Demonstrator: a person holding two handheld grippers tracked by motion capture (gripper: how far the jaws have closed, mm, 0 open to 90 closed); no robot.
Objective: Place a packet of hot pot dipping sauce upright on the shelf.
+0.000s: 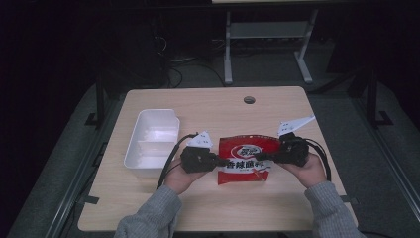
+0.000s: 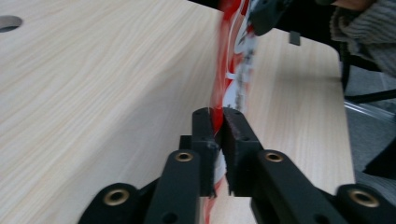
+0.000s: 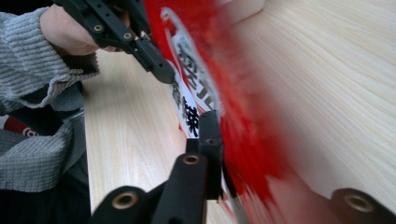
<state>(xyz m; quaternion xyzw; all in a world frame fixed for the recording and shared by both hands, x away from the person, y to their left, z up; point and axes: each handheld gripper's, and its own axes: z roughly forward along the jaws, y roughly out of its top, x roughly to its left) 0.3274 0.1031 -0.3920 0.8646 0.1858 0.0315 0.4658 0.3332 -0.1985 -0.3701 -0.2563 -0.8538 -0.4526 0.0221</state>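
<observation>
We find the red seasoning packet (image 1: 245, 159) held upright over the near-centre of the wooden table (image 1: 213, 106), just to the right of the white divided tray (image 1: 151, 141). The left gripper (image 1: 221, 162) pinches the packet's left edge; the right gripper (image 1: 262, 156) clamps its right edge, jaws pressed together on the film. We judge this two-sided grip serves to tension the packet for tearing. Both forearms come in level from the table's near edge, grippers pointing inward toward each other.

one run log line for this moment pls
left tongs: shut on pouch left edge | right tongs: shut on right edge | pouch over table | tray: untouched
</observation>
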